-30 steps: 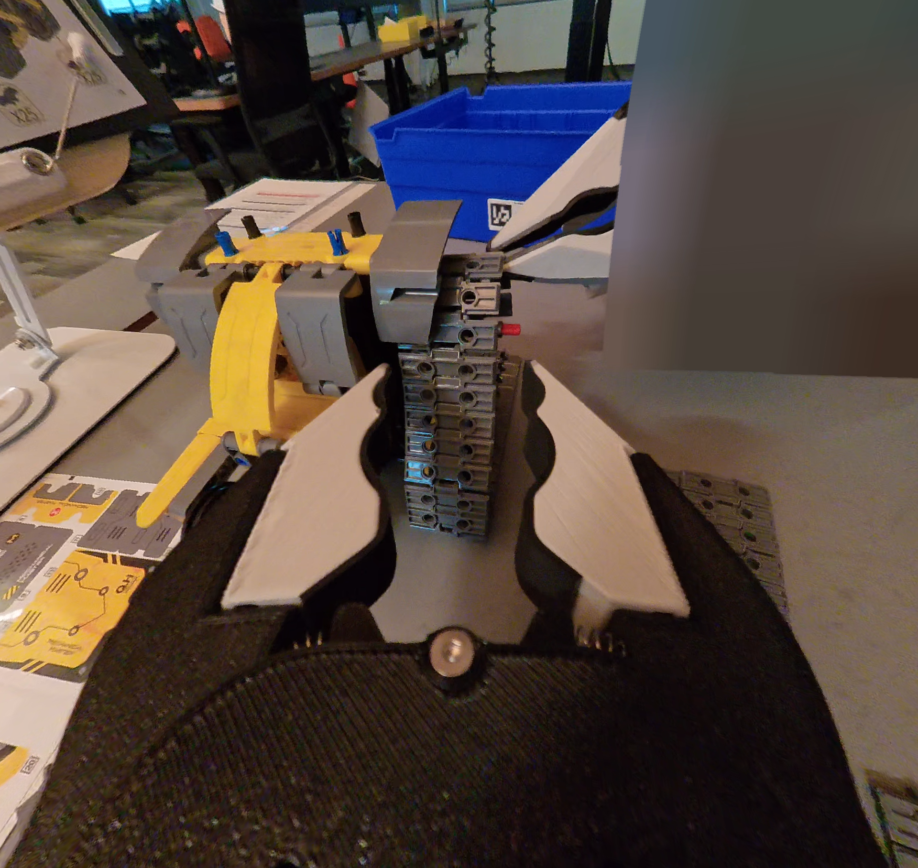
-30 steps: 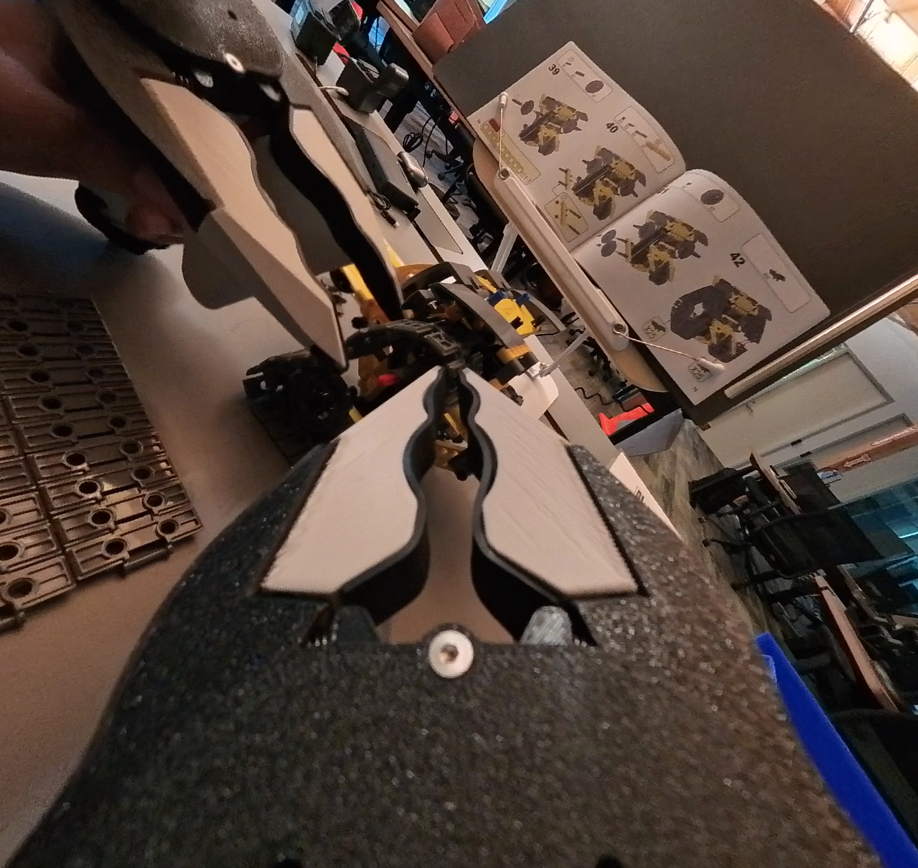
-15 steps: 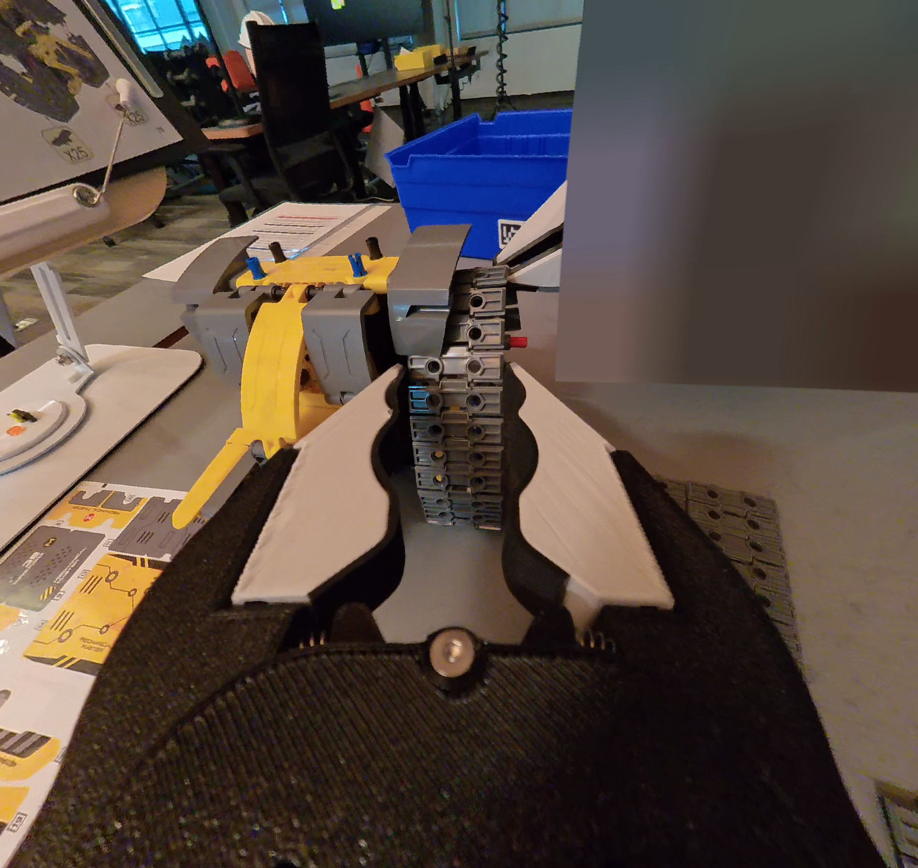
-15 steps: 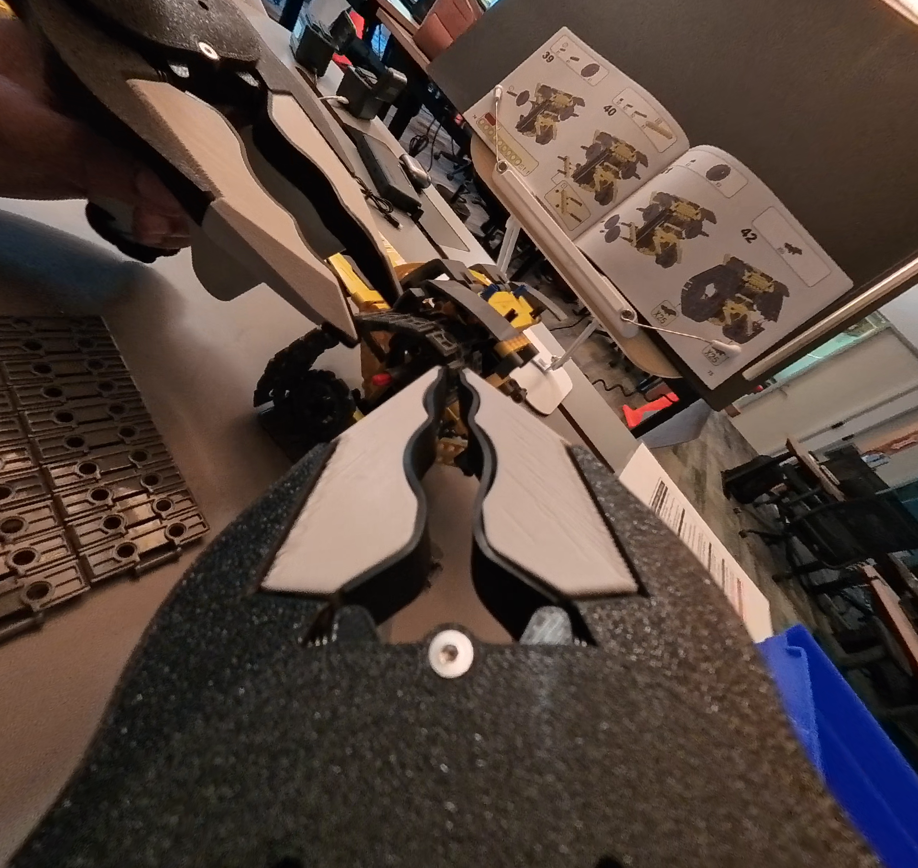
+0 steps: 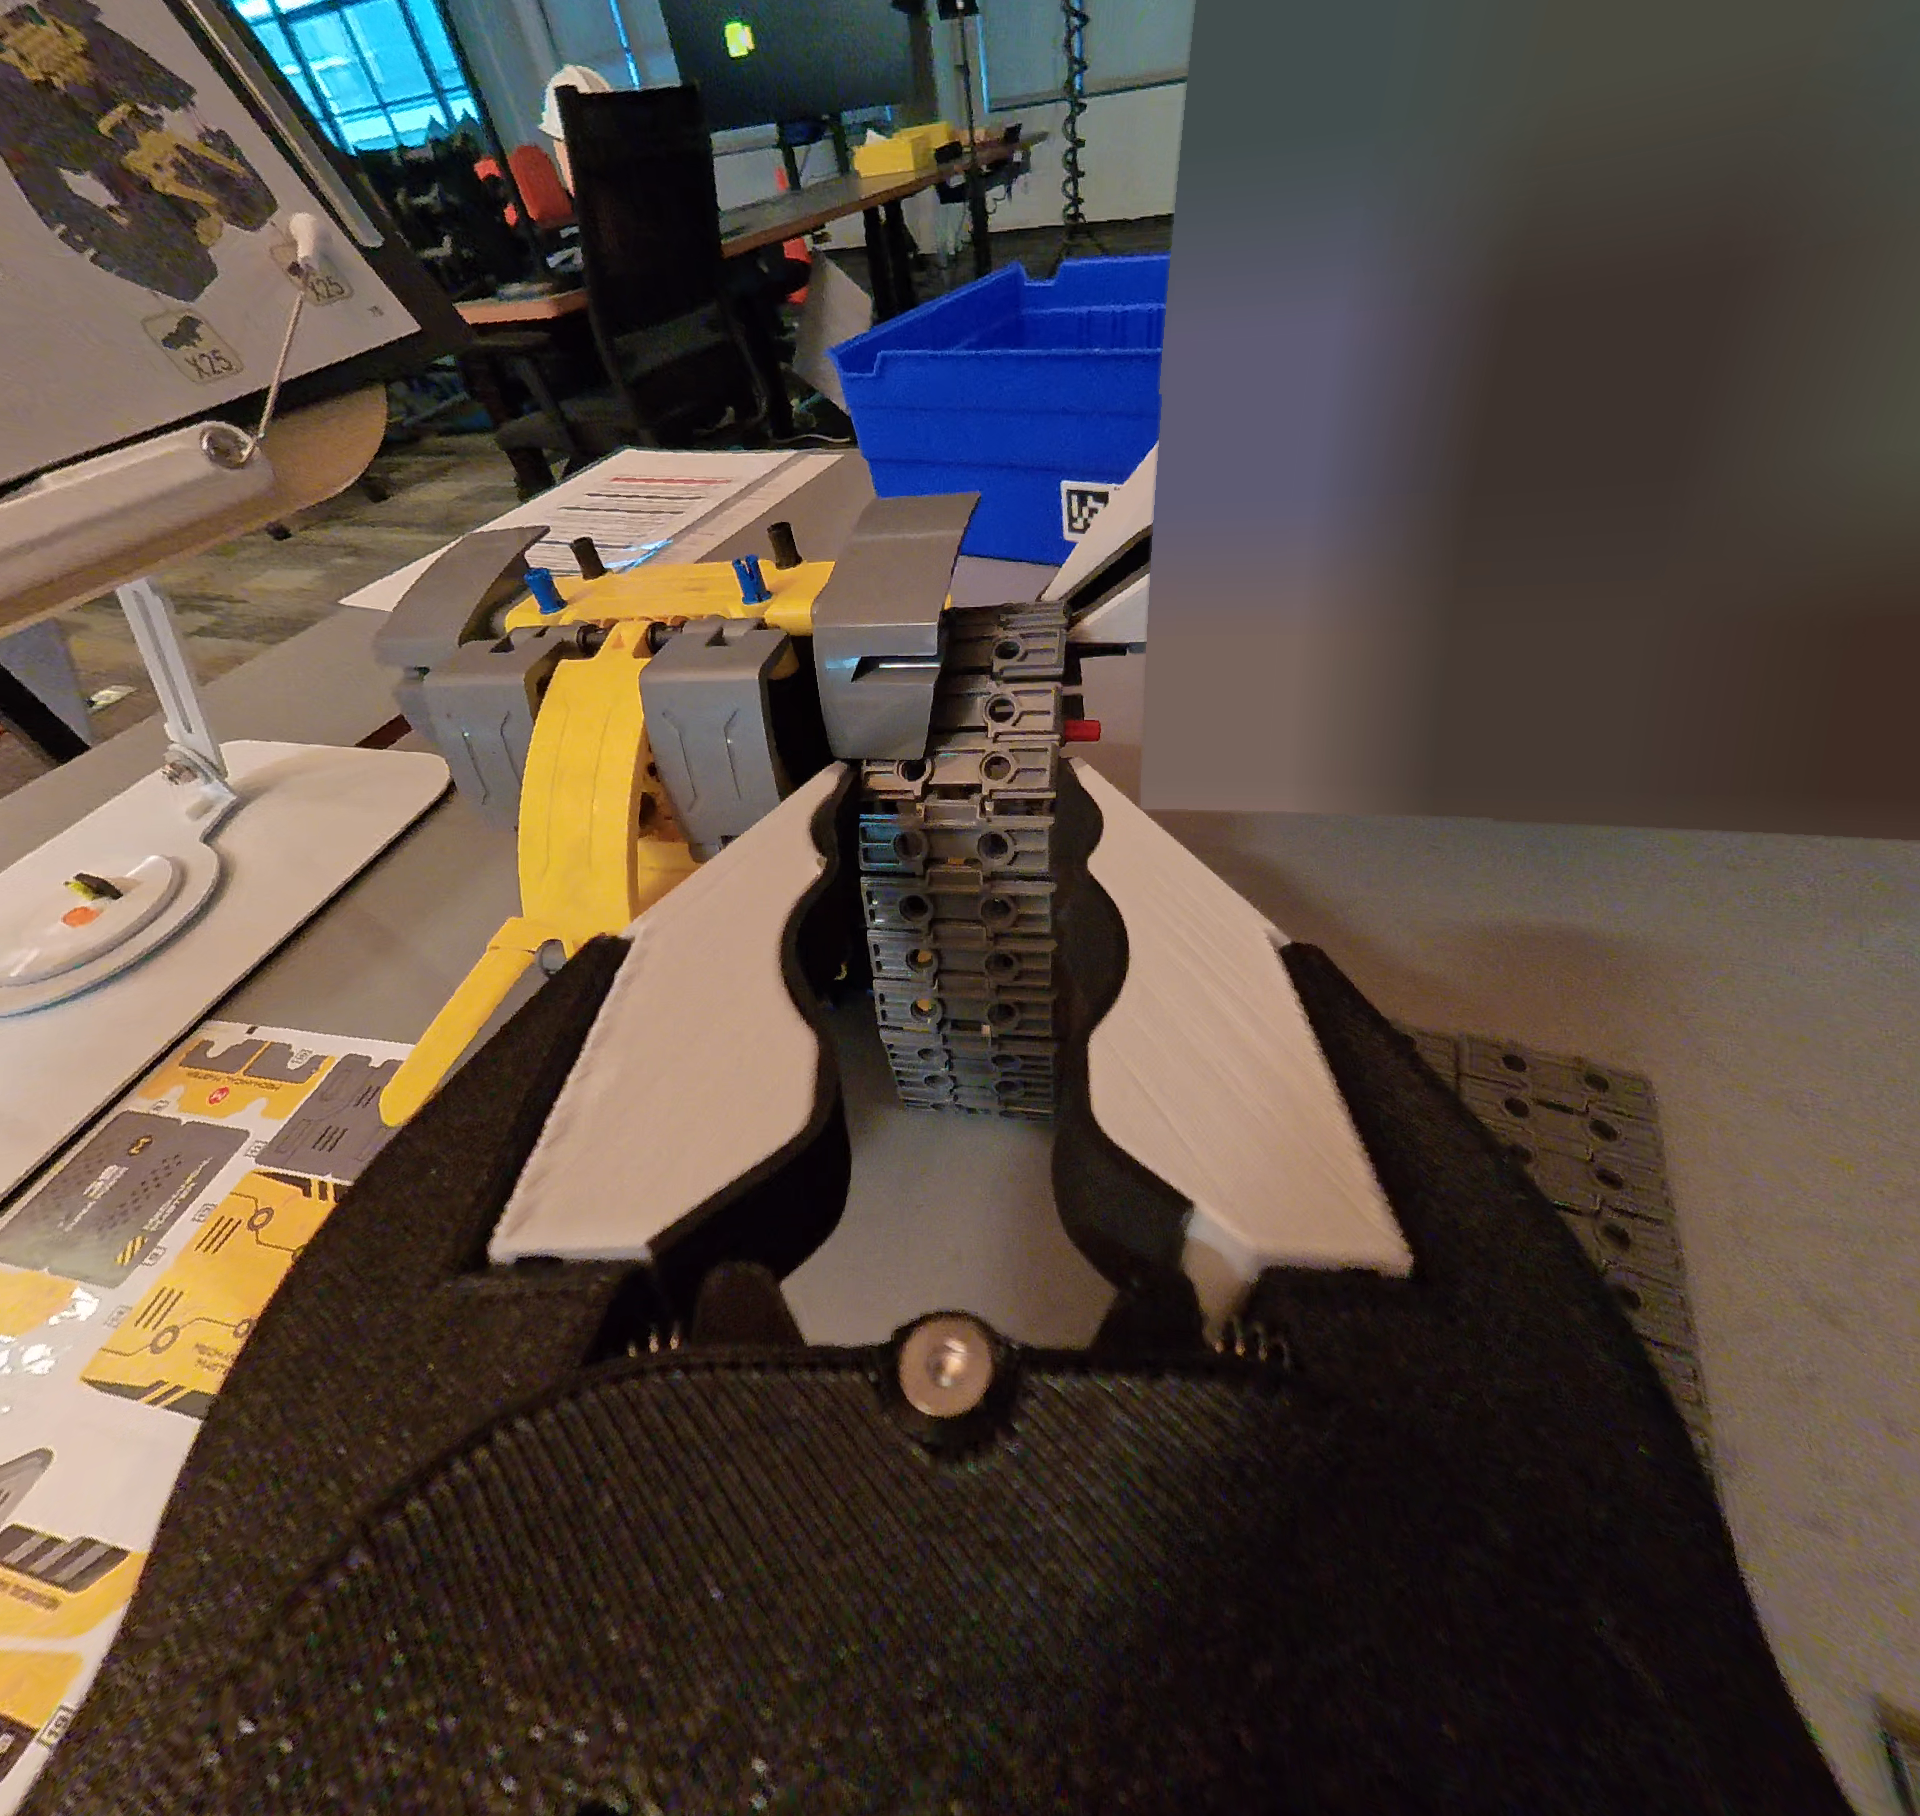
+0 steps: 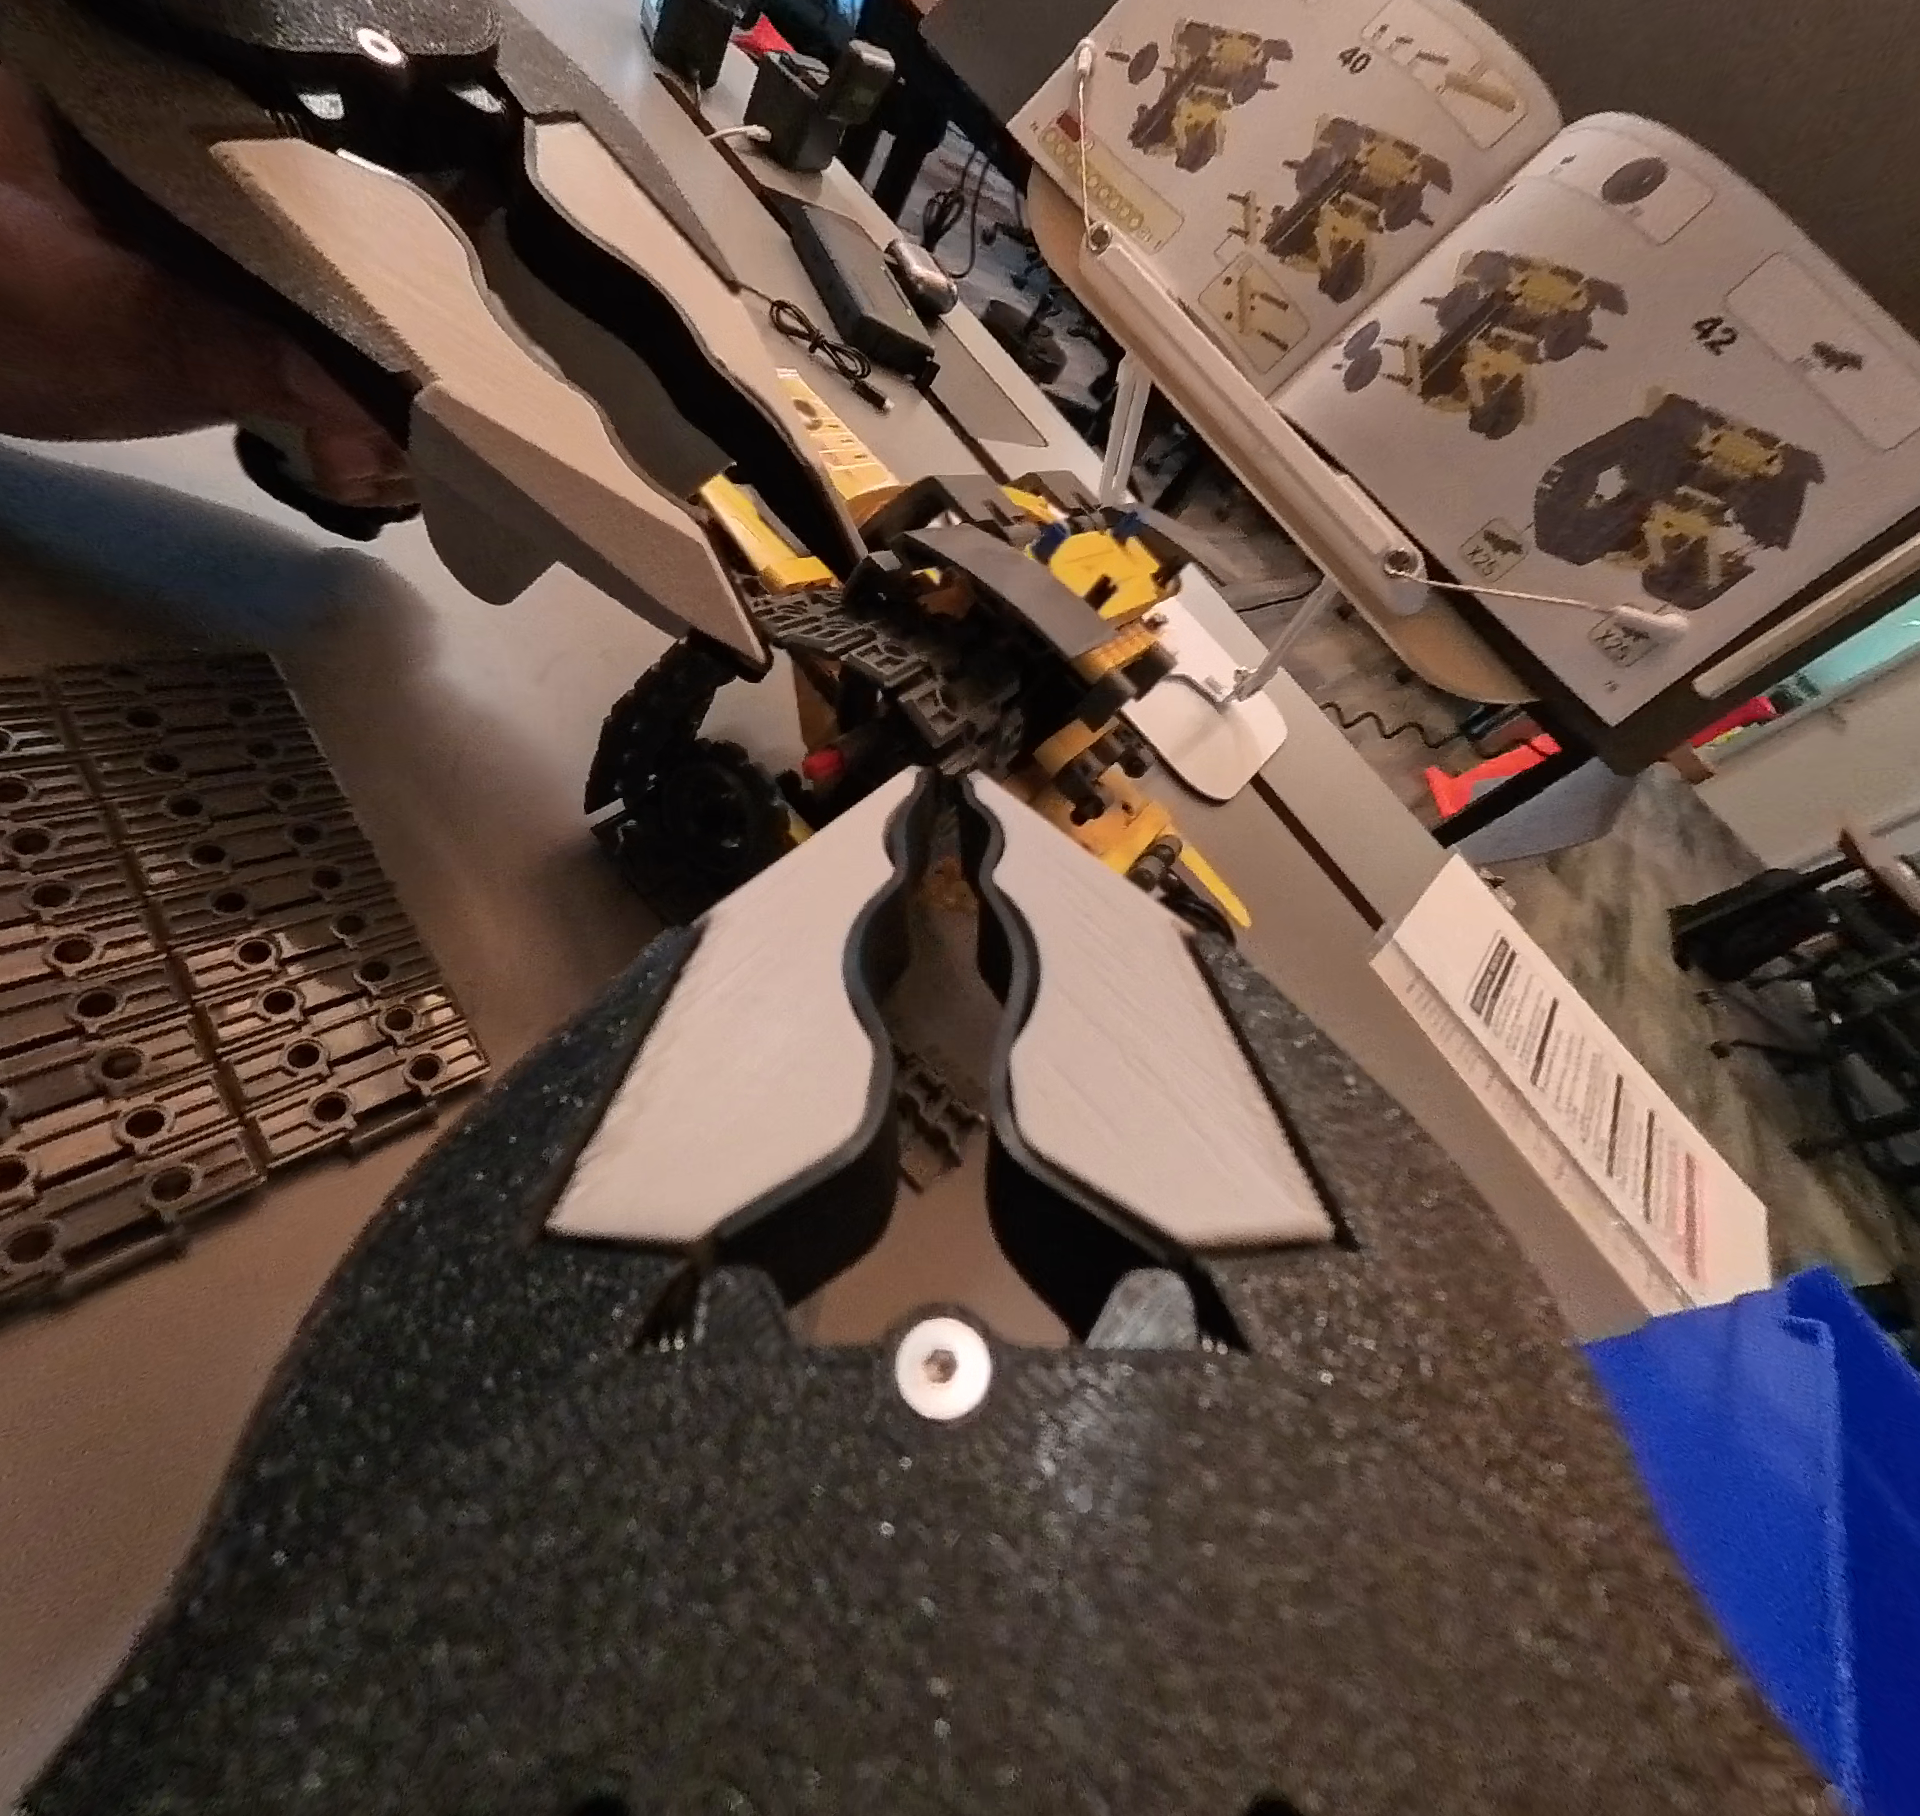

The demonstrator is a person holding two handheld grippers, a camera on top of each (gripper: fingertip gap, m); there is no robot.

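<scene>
A yellow and grey brick-built vehicle (image 5: pixel 592 779) stands on the grey table. A dark grey link track (image 5: pixel 961 893) runs up over its near end. My left gripper (image 5: pixel 958 779) is shut on this track, one finger pressed on each side. In the right wrist view the left gripper (image 6: pixel 779 592) comes in from the upper left, held by a hand (image 6: pixel 125 332), above the vehicle (image 6: pixel 1081 561). My right gripper (image 6: pixel 948 784) is nearly closed and pinches the track's (image 6: pixel 883 654) far end. Its white fingers (image 5: pixel 1112 551) show behind the track, partly hidden.
Flat strips of loose track links (image 6: pixel 156 935) lie on the table, right of my left gripper (image 5: pixel 1558 1143). A blue bin (image 5: pixel 1008 384) stands behind the vehicle. An open instruction booklet (image 6: pixel 1455 260) sits on a white stand (image 5: pixel 156 862). A sticker sheet (image 5: pixel 156 1195) lies left. The grippers' ends are close to 5 centimeters from one another.
My left gripper's fingers have closed in from a wider gap onto the sides of the track. The right gripper stays pinched on the track end, and its view has swung toward the vehicle.
</scene>
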